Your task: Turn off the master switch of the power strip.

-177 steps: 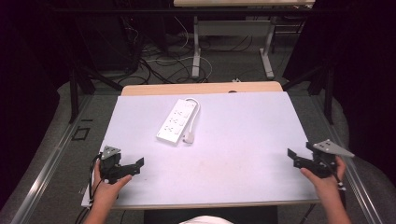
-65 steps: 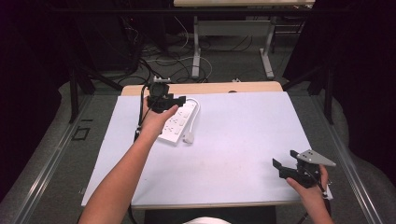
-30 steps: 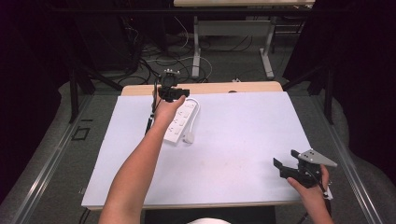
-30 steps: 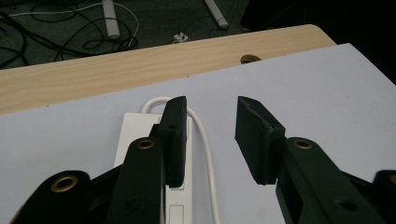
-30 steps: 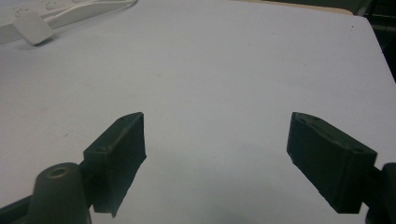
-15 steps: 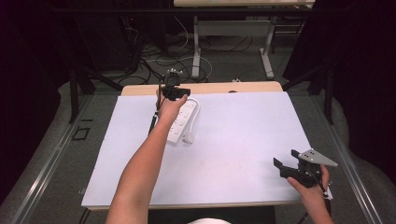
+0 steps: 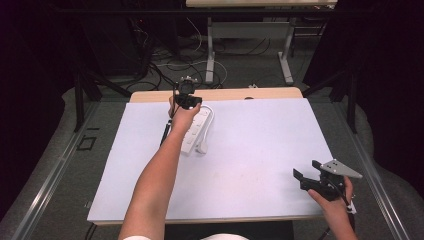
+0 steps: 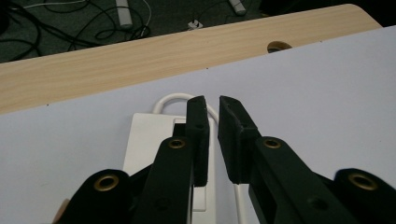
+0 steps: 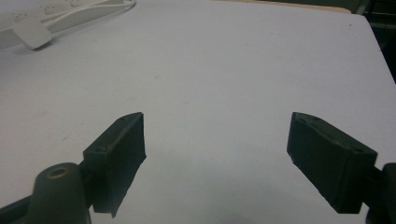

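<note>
A white power strip point(image 7: 196, 131) lies on the white table top point(image 7: 260, 150), left of centre towards the back. My left gripper point(image 7: 189, 102) hovers over its far end, held by an outstretched arm. In the left gripper view the jaws point(image 8: 212, 105) have just been closing and stand a narrow gap apart above the strip point(image 8: 149, 135) and its looped white cable point(image 8: 173, 97); nothing is pinched between them. My right gripper point(image 7: 300, 179) rests at the front right, open wide point(image 9: 215, 140) over bare table. The strip's plug point(image 9: 30, 35) lies far off in the right gripper view.
A bare wooden strip point(image 7: 225, 94) runs along the table's far edge, with a cable hole point(image 8: 278, 46) in it. Behind the table are desk legs point(image 7: 210, 60) and loose cables point(image 7: 165, 70) on the floor. Dark curtains close in both sides.
The left arm has edged a little farther along the power strip and lower, towards its far end. The right gripper has stayed where it was.
</note>
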Demonstrator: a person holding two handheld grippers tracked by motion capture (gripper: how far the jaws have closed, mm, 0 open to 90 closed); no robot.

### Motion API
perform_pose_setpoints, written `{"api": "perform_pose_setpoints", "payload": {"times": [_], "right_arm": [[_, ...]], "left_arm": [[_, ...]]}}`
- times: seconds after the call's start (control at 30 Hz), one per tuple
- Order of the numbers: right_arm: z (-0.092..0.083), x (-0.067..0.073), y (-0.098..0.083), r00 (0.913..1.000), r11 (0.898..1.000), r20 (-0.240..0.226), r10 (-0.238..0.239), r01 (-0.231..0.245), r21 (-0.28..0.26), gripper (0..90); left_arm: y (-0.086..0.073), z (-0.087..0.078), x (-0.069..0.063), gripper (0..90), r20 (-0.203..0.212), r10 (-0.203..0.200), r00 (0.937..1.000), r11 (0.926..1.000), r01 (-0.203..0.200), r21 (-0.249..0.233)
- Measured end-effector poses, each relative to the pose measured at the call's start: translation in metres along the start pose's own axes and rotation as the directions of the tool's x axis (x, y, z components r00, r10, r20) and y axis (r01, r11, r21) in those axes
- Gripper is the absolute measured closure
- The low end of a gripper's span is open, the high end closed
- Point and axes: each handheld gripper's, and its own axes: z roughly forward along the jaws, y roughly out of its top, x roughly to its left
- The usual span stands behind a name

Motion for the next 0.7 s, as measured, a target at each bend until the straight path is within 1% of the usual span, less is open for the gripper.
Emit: {"api": "perform_pose_setpoints", "payload": {"times": [0.03, 0.1, 0.2, 0.23, 0.27, 0.3, 0.33, 0.37, 0.4, 0.43, 0.5, 0.53, 0.57, 0.6, 0.63, 0.67, 0.7], "right_arm": [[0.0, 0.0, 0.0, 1.0, 1.0, 0.0, -0.001, 0.001, 0.001, 18.6], [0.001, -0.001, 0.0, 1.0, 1.0, 0.002, 0.004, -0.004, -0.004, 18.6], [0.001, -0.001, -0.001, 1.0, 1.0, 0.003, 0.004, -0.004, 0.006, 18.6], [0.002, -0.001, -0.001, 0.9999, 1.0, 0.003, 0.014, -0.014, -0.004, 18.6], [0.003, -0.003, -0.002, 1.0, 1.0, 0.001, 0.0, 0.0, 0.0, 18.6], [0.003, -0.003, -0.002, 1.0, 1.0, 0.006, -0.002, 0.002, -0.002, 18.6], [0.003, -0.004, -0.002, 1.0, 1.0, 0.002, -0.003, 0.003, 0.011, 18.6], [0.003, -0.003, -0.003, 0.9999, 1.0, -0.004, 0.012, -0.011, 0.016, 18.6], [0.004, -0.005, -0.003, 1.0, 1.0, -0.001, 0.0, 0.0, 0.007, 18.6], [0.004, -0.005, -0.003, 1.0, 1.0, 0.002, -0.001, 0.001, -0.002, 18.6], [0.004, -0.004, -0.003, 0.9999, 1.0, 0.004, 0.014, -0.014, -0.003, 18.6], [0.003, -0.005, -0.003, 0.9999, 1.0, 0.003, 0.01, -0.01, 0.01, 18.6], [0.003, -0.005, -0.003, 0.9999, 1.0, -0.001, 0.01, -0.01, 0.006, 18.6], [0.003, -0.005, -0.003, 0.9999, 1.0, -0.001, 0.011, -0.011, 0.002, 18.6], [0.002, -0.005, -0.002, 0.9999, 1.0, -0.003, 0.012, -0.012, 0.003, 18.6], [0.002, -0.005, -0.002, 1.0, 1.0, -0.004, 0.003, -0.003, 0.0, 18.6], [0.003, -0.005, -0.003, 0.9999, 1.0, -0.007, 0.011, -0.011, -0.007, 18.6]], "left_arm": [[0.0, 0.001, 0.001, 83.2, 0.003, 0.003, 1.0, 1.0, -0.003, 0.001], [0.0, 0.002, 0.001, 85.2, 0.002, -0.005, 1.0, 1.0, 0.005, 0.004], [0.0, 0.005, 0.001, 87.7, 0.004, 0.002, 1.0, 1.0, -0.002, 0.003], [-0.001, 0.007, 0.001, 88.6, 0.005, -0.002, 1.0, 1.0, 0.001, 0.007], [-0.001, 0.008, 0.001, 89.5, 0.009, -0.003, 1.0, 0.9999, 0.003, 0.015], [-0.001, 0.01, 0.001, 89.6, 0.006, -0.009, 0.9999, 0.9998, 0.009, 0.017], [-0.001, 0.012, 0.001, 89.7, 0.01, -0.007, 0.9999, 0.9997, 0.007, 0.023], [-0.002, 0.015, 0.0, 89.8, 0.005, -0.011, 0.9999, 0.9997, 0.01, 0.022], [-0.003, 0.017, -0.001, 89.8, 0.005, -0.002, 1.0, 0.9997, 0.002, 0.026], [-0.004, 0.02, -0.002, 89.8, 0.003, -0.011, 0.9999, 0.9994, 0.011, 0.032], [-0.005, 0.024, -0.003, 89.8, 0.004, -0.004, 1.0, 0.9991, 0.003, 0.042], [-0.006, 0.026, -0.003, 89.9, 0.001, -0.01, 0.9999, 0.9989, 0.01, 0.045], [-0.006, 0.028, -0.003, 89.9, 0.001, -0.001, 1.0, 0.9988, 0.001, 0.048], [-0.007, 0.031, -0.004, 89.9, -0.004, -0.007, 1.0, 0.9985, 0.008, 0.054], [-0.008, 0.033, -0.004, 89.9, -0.007, -0.003, 1.0, 0.9983, 0.004, 0.059], [-0.008, 0.035, -0.004, 89.9, -0.012, 0.0, 0.9999, 0.9983, 0.001, 0.059], [-0.009, 0.037, -0.004, 89.9, -0.017, -0.009, 0.9998, 0.9981, 0.01, 0.061]]}}
